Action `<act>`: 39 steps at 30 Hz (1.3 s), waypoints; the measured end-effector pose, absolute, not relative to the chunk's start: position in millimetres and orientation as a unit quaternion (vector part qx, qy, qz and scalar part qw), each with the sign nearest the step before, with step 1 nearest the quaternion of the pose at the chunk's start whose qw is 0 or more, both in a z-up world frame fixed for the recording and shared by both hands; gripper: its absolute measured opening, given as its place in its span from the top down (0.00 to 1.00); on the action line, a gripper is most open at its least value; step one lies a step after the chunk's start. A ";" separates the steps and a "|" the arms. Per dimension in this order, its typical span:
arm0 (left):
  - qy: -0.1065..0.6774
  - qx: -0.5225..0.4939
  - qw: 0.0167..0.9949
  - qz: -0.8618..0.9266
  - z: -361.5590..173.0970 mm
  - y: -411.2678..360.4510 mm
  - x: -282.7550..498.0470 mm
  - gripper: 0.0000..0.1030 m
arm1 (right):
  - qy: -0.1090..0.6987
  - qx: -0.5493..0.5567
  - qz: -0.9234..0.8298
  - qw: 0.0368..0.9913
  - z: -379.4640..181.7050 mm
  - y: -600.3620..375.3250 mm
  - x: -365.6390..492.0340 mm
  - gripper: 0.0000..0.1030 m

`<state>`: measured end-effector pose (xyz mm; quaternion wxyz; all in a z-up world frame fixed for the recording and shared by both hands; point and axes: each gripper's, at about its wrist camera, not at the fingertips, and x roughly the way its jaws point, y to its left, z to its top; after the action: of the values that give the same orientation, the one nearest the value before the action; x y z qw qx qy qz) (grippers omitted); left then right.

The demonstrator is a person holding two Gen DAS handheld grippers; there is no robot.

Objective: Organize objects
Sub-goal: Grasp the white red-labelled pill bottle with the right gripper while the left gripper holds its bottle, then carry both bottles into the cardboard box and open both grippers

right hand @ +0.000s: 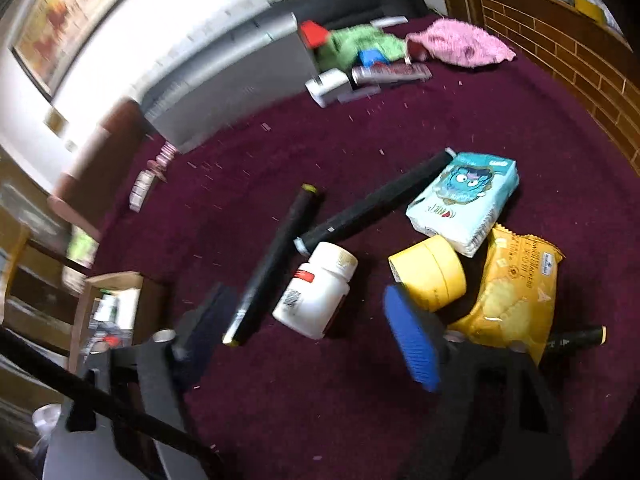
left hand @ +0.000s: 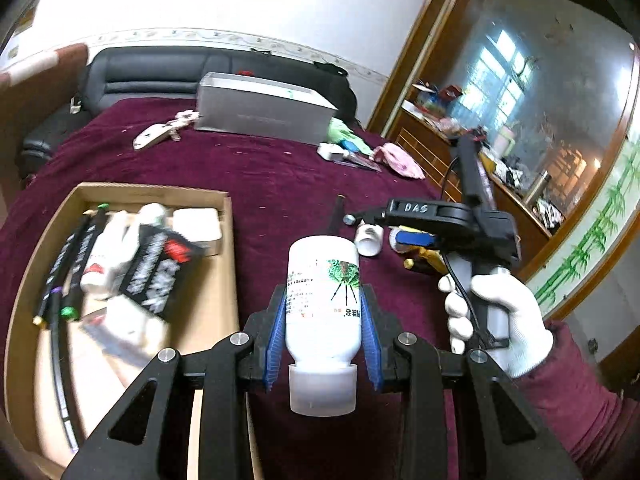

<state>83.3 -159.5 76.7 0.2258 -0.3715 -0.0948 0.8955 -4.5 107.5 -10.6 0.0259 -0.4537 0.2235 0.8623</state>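
Note:
My left gripper [left hand: 323, 320] is shut on a white bottle [left hand: 323, 292] with a green-printed label, cap toward the camera, held above the maroon cloth just right of the cardboard box [left hand: 224, 272]. The box holds markers [left hand: 68, 264], a white bottle and a black packet [left hand: 160, 272]. My right gripper [right hand: 316, 332] is open above a small white pill bottle [right hand: 316, 292], which lies between its fingers [right hand: 412, 340]. Two black markers [right hand: 276, 256] lie beside it. A yellow jar [right hand: 432, 272], a teal tissue pack [right hand: 464, 200] and a yellow snack bag [right hand: 516, 292] lie to the right.
A grey box [left hand: 264, 110] sits at the far side of the bed. Green and pink cloths [right hand: 460, 42], a tube and a white item lie at the back right. A brick-patterned wooden cabinet [right hand: 560, 64] borders the right side. The right gripper also shows in the left wrist view [left hand: 368, 220].

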 end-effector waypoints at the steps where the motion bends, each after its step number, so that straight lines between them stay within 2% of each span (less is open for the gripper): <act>1: -0.101 -0.372 0.221 0.896 75.6 -168.6 83.7 0.72 | 0.219 -0.465 0.857 0.033 -15.1 105.8 -8.3 0.40; 2: -0.105 -0.372 0.217 0.896 74.8 -175.0 83.9 0.72 | 0.214 -0.477 0.852 0.044 -20.0 104.5 -12.4 0.45; 6: -0.125 -0.375 0.200 0.897 67.1 -203.8 83.9 0.72 | 0.201 -0.496 0.841 0.075 -31.2 99.2 -23.6 0.55; 8: -0.136 -0.375 0.194 0.896 63.0 -214.7 85.6 0.72 | 0.193 -0.501 0.839 0.090 -35.0 96.8 -27.4 0.63; 11: -0.150 -0.375 0.186 0.896 58.5 -227.8 85.4 0.72 | 0.186 -0.501 0.839 0.102 -36.1 97.0 -29.6 0.69; 18: -0.160 -0.372 0.171 0.898 52.3 -249.3 95.8 0.72 | 0.222 -0.502 0.833 0.075 -29.7 104.5 -11.4 0.69; 24: -0.166 -0.378 0.146 0.899 47.1 -265.2 103.4 0.72 | 0.254 -0.489 0.835 0.009 -6.0 90.6 17.2 0.69; 32: -0.168 -0.395 0.112 0.896 37.2 -284.8 117.5 0.72 | 0.231 -0.489 0.834 -0.109 25.1 14.7 45.0 0.68; 39: -0.168 -0.412 0.103 0.890 27.4 -291.4 121.3 0.72 | 0.199 -0.503 0.817 -0.197 28.3 -66.5 58.2 0.68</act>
<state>121.3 -291.4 27.4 0.1031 -0.4123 -0.1676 0.8895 58.2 -66.5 28.3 -0.1969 -0.5035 0.1993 0.8173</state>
